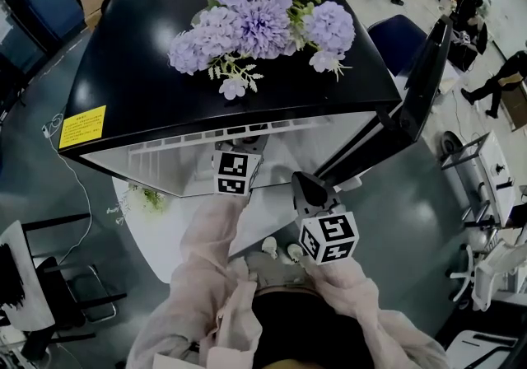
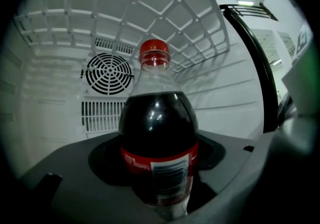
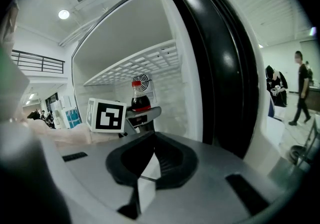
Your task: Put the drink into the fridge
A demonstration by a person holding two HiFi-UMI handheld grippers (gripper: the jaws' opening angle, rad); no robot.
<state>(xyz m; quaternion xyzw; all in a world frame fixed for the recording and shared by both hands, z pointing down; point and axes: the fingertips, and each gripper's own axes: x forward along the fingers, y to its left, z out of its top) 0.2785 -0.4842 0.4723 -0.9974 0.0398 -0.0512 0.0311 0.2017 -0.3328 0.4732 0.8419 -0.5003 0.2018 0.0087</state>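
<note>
At the far left of the head view, a dark chair [image 1: 58,293] is seen on the grey floor. A yellow label [image 1: 82,127] is fixed to the left corner of the top of a black fridge [image 1: 140,71]. A bunch of lilac artificial flowers [image 1: 259,21] lies on that top. The white desk [image 1: 165,240] is visible below the fridge's open front.

The left tool [image 2: 156,173] is extended into the white fridge compartment. Its jaws are set wide and are closed on the lower body of the drink, a dark cola bottle [image 2: 157,128] with a red cap [image 2: 154,49] and a red label. The bottle is held upright inside the compartment, under the white wire shelf [image 2: 125,8] and in front of the round fan grille [image 2: 107,73] on the back wall. Whether its base rests on the fridge floor cannot be determined. In the right gripper view the same bottle is seen small, gripped by the left tool within the compartment.

The right tool [image 1: 310,189] is held outside the fridge, just to the right of the left tool and near the lower edge of the door [image 1: 412,104]. Its jaws are brought together and nothing is gripped. The door is swung open to the right. Several people [image 1: 494,83] are seen in the background at the far right.
</note>
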